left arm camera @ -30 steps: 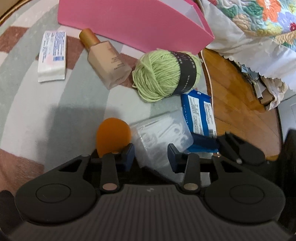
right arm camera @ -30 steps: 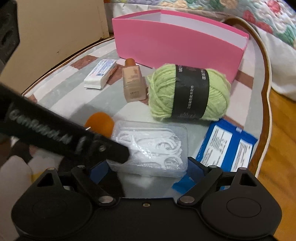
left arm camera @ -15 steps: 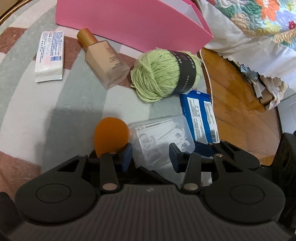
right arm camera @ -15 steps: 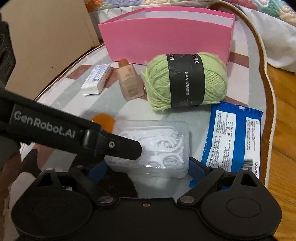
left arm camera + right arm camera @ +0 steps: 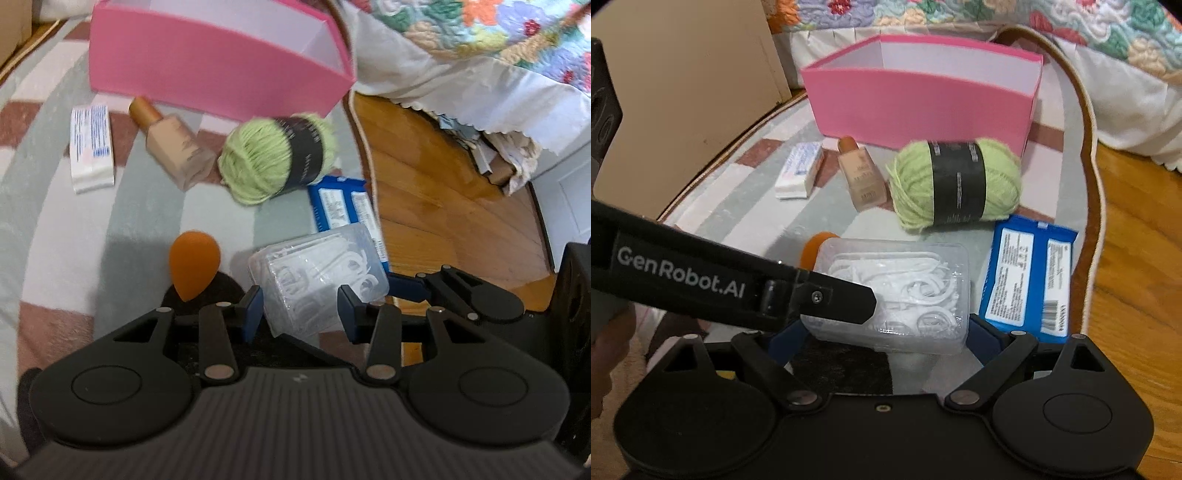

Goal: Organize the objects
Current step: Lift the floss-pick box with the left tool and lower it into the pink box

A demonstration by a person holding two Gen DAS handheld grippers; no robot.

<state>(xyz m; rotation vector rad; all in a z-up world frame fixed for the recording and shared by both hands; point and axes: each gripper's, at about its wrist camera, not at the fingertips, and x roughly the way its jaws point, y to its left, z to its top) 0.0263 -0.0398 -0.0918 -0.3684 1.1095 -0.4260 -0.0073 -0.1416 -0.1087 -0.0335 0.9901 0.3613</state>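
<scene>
Your right gripper (image 5: pixel 886 334) clamps one clear floss-pick box (image 5: pixel 897 291); your left gripper (image 5: pixel 301 308) gapes around it. One yarn ball (image 5: pixel 955 184), bottle (image 5: pixel 862 173), blue packet (image 5: pixel 1028 280) before one pink box (image 5: pixel 923 107)

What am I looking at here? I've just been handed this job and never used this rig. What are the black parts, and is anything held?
There is no robot arm. A person holds a two-finger gripper in each hand, and each gripper carries a camera looking forward along its fingers. The black shapes at the bottom of each picture are that gripper's own body.

One picture is from the left gripper, the other from the right gripper. The black bar crossing the right view is the left gripper.

On the rug lie a pink box, green yarn, a foundation bottle, a white packet, a blue packet and an orange sponge.

Both grippers straddle the clear floss pick box. It looks tilted, but I cannot tell which gripper actually clamps it.
</scene>
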